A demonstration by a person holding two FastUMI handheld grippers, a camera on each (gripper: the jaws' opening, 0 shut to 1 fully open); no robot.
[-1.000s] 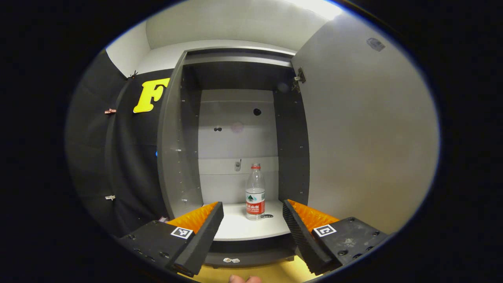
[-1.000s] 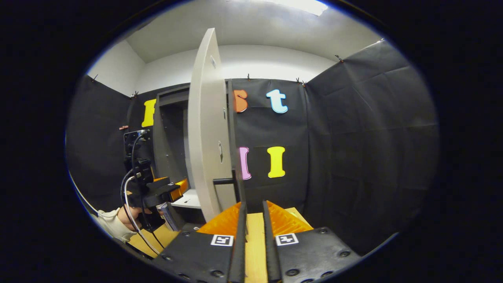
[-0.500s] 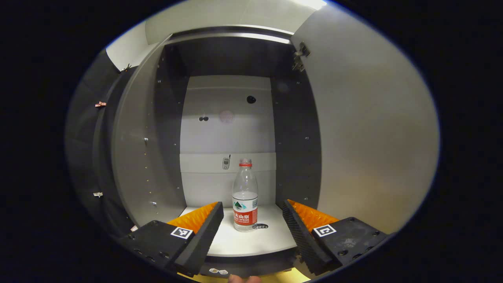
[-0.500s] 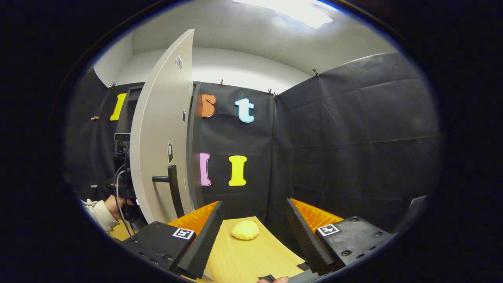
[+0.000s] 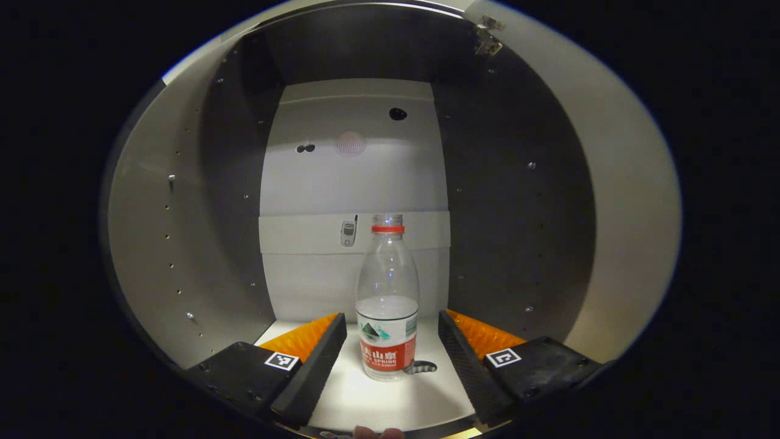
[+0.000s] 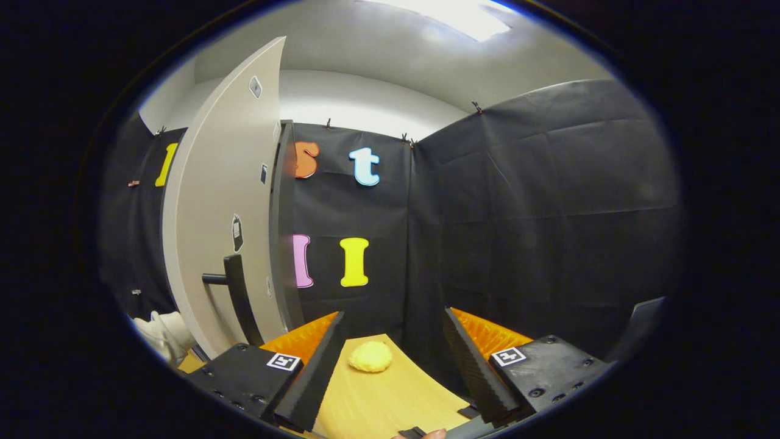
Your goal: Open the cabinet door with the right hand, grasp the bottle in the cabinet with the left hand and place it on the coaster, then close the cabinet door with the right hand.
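In the left gripper view a clear plastic bottle [image 5: 387, 305] with a red cap ring and a red and white label stands upright on the white cabinet floor [image 5: 390, 399]. My left gripper [image 5: 390, 338] is open inside the cabinet, its orange-backed fingers on either side of the bottle's lower part with a gap on each side. In the right gripper view the grey cabinet door [image 6: 213, 207] stands swung open at the left, its black handle [image 6: 234, 292] facing me. My right gripper [image 6: 393, 338] is open over the wooden table, off the handle. A yellow coaster [image 6: 369, 356] lies between its fingers, farther off.
Dark cabinet side walls [image 5: 518, 201] close in left and right of the bottle, the open door's inner face [image 5: 627, 201] at far right. A small dark thing [image 5: 420, 367] lies by the bottle's base. A sleeve [image 6: 161, 332] shows left of the door. The wooden table [image 6: 390, 396] reaches the black cloth.
My left gripper has advanced into the cabinet, bringing the bottle between its fingers. My right gripper let go of the door handle, opened and drew off to the right; the door stands wider open.
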